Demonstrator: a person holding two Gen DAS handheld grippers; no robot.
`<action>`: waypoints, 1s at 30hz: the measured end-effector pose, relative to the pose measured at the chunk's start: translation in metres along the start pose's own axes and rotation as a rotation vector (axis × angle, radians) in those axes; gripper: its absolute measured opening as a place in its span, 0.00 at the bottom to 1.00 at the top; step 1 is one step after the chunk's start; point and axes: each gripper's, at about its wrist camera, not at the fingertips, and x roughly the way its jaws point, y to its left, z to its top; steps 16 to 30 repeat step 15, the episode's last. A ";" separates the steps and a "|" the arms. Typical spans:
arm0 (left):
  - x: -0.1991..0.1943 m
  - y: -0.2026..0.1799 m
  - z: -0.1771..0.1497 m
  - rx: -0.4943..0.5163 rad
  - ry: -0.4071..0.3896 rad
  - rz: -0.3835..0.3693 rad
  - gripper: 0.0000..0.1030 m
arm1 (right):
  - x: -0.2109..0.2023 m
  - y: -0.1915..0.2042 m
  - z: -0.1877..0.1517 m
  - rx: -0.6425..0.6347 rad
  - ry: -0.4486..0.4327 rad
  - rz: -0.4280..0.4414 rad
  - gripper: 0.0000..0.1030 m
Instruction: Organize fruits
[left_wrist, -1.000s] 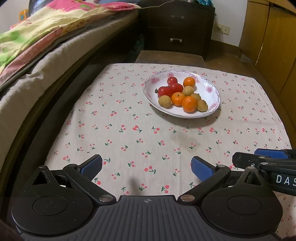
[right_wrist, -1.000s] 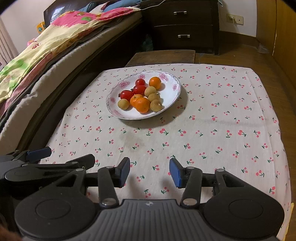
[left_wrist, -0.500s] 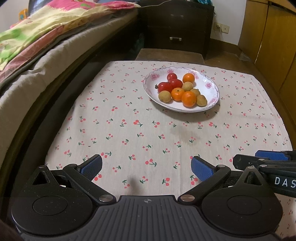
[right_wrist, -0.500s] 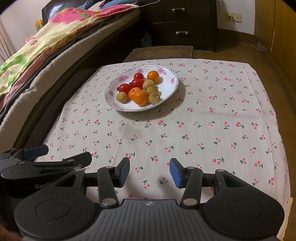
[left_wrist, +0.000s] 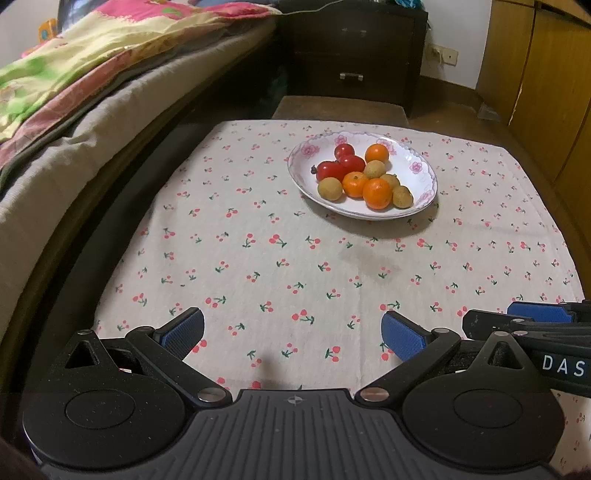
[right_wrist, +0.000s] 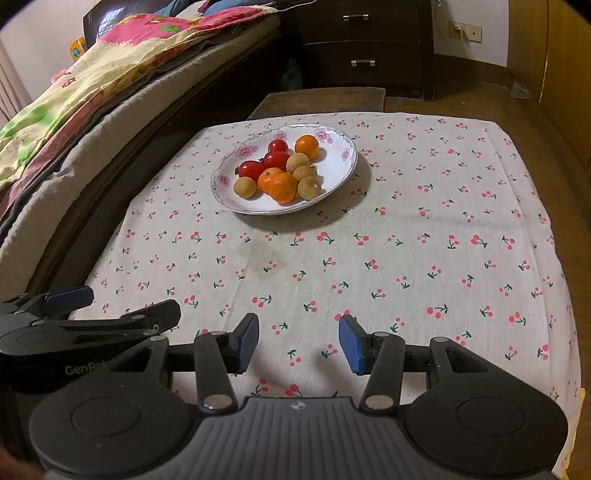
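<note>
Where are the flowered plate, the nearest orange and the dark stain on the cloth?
Flowered plate (right_wrist: 343, 153), right wrist view, bare right rim.
Nearest orange (right_wrist: 283, 187), right wrist view, centre.
Dark stain (right_wrist: 258, 251), right wrist view, middle.

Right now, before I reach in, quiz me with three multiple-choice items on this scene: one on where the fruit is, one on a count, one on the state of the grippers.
1. Where is the fruit?
A. scattered on the cloth
B. together in the plate
C. on the bed

2. How many oranges are there?
A. one
B. three
C. five

3. How do the left gripper and right gripper stand?
A. both open and empty
B. left shut on a tomato
C. right shut on an orange

Answers: 1 B, all pieces sit in the plate on the tablecloth; 2 B, three orange ones show beside tomatoes and tan fruits; 3 A, only cloth shows between each pair of pads.
</note>
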 end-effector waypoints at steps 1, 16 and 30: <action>0.000 0.000 -0.001 -0.004 0.005 -0.003 1.00 | 0.000 0.000 -0.001 0.000 0.002 0.000 0.47; 0.001 0.001 -0.005 -0.006 0.014 -0.016 1.00 | -0.002 0.000 -0.003 0.001 0.005 -0.004 0.47; 0.001 0.001 -0.005 -0.006 0.014 -0.016 1.00 | -0.002 0.000 -0.003 0.001 0.005 -0.004 0.47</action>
